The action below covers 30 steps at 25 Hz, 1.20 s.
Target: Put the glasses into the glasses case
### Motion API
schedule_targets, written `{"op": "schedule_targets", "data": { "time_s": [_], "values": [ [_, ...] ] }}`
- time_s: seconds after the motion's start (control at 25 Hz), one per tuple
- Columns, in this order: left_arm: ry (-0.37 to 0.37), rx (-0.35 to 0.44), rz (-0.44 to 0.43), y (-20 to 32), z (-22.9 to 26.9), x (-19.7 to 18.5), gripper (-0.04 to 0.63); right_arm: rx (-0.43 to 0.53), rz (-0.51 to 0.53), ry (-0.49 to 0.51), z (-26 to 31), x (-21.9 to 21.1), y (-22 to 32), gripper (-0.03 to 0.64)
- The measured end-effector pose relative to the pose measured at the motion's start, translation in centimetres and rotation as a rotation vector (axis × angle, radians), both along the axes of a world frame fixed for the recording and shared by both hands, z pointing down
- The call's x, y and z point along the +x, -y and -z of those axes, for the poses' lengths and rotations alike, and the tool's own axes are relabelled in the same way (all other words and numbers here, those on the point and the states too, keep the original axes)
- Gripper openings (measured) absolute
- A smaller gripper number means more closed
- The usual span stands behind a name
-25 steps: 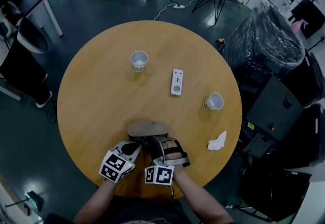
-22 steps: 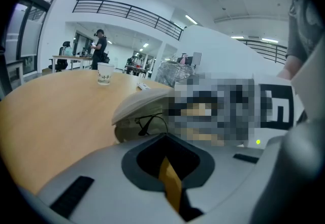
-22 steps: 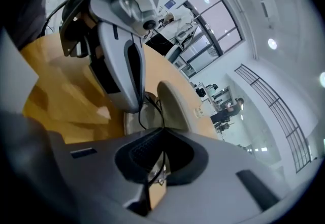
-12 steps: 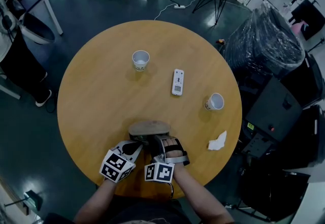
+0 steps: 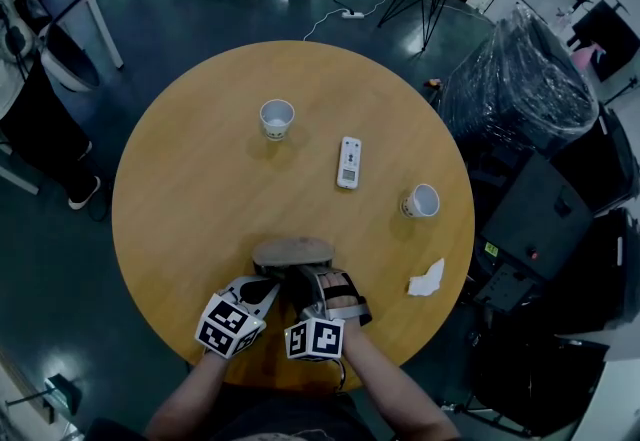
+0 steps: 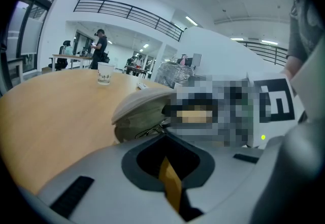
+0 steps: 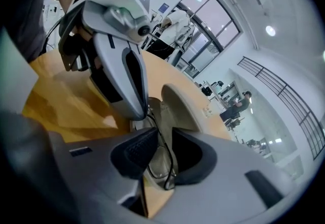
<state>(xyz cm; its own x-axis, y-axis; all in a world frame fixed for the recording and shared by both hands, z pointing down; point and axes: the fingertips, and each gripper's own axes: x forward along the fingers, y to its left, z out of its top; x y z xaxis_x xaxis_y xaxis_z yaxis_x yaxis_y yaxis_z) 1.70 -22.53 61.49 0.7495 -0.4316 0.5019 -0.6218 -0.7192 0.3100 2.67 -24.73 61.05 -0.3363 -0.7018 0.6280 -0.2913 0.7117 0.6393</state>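
table (image 5: 190, 199): round, wood, seen from the 6 o'clock edge
left gripper (image 5: 262, 287) (image 6: 165, 139): at 6 o'clock edge, just left of the right one; jaws closed tip to tip, nothing held; tips touching or nearly touching the case's near side, can't tell which
paper cup (image 5: 276, 117) (image 6: 105, 73): upright, 12 o'clock from table centre, well clear of the grippers
glasses case (image 5: 292, 252) (image 6: 139, 106) (image 7: 180, 106): beige clamshell, open, lid raised; toward 6 o'clock from centre, directly at 12 o'clock of both grippers
glasses (image 7: 161, 167) (image 6: 147, 129): thin dark wire frame, at the case's open mouth on its 6 o'clock side; how far inside, can't tell
right gripper (image 5: 305, 279) (image 7: 160, 152): jaws closed in on the glasses, lens and rim pinched between the pads; touching the case's near edge
remote (image 5: 348, 162): white, flat, 1 o'clock from centre
second cup (image 5: 421, 200): white, 3 o'clock, near the rim
tissue (image 5: 427, 279): crumpled, white, 4 o'clock, at the rim
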Motion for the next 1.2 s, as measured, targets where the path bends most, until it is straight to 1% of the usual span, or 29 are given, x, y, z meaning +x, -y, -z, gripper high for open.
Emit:
{"op": "schedule_targets", "data": {
  "time_s": [0.2, 0.36, 0.56, 0.76, 0.84, 1.04, 1.08, 1.2],
  "values": [
    [-0.004, 0.002, 0.005, 0.1, -0.1, 0.0, 0.006, -0.057, 0.007, 0.049, 0.4, -0.1, -0.6, 0.104],
    [-0.005, 0.005, 0.007, 0.1, -0.1, 0.1, 0.006, -0.100, 0.034, 0.077, 0.7, 0.1, -1.9, 0.114],
    [-0.011, 0.007, 0.010, 0.0, -0.2, 0.0, 0.006, -0.075, -0.003, 0.107, 1.3, 1.2, -3.2, 0.114],
    [-0.013, 0.017, 0.008, 0.1, -0.2, -0.1, 0.006, -0.076, -0.059, 0.149, 1.7, 1.8, -4.1, 0.114],
    [-0.020, 0.028, 0.005, 0.2, 0.0, -0.1, 0.006, -0.058, -0.091, 0.207, 2.7, 1.9, -4.1, 0.114],
    [-0.037, 0.040, 0.013, -0.6, 0.6, -0.7, 0.006, -0.045, -0.213, 0.388, 5.4, 3.2, -4.1, 0.112],
    [-0.054, 0.039, 0.019, -0.9, 1.0, -0.8, 0.006, -0.031, -0.240, 0.419, 6.0, 3.7, -4.1, 0.104],
    [-0.150, 0.043, 0.061, -1.8, 3.4, -1.1, 0.006, 0.022, -0.292, 0.455, 7.6, 5.1, -4.2, 0.026]
  ]
}}
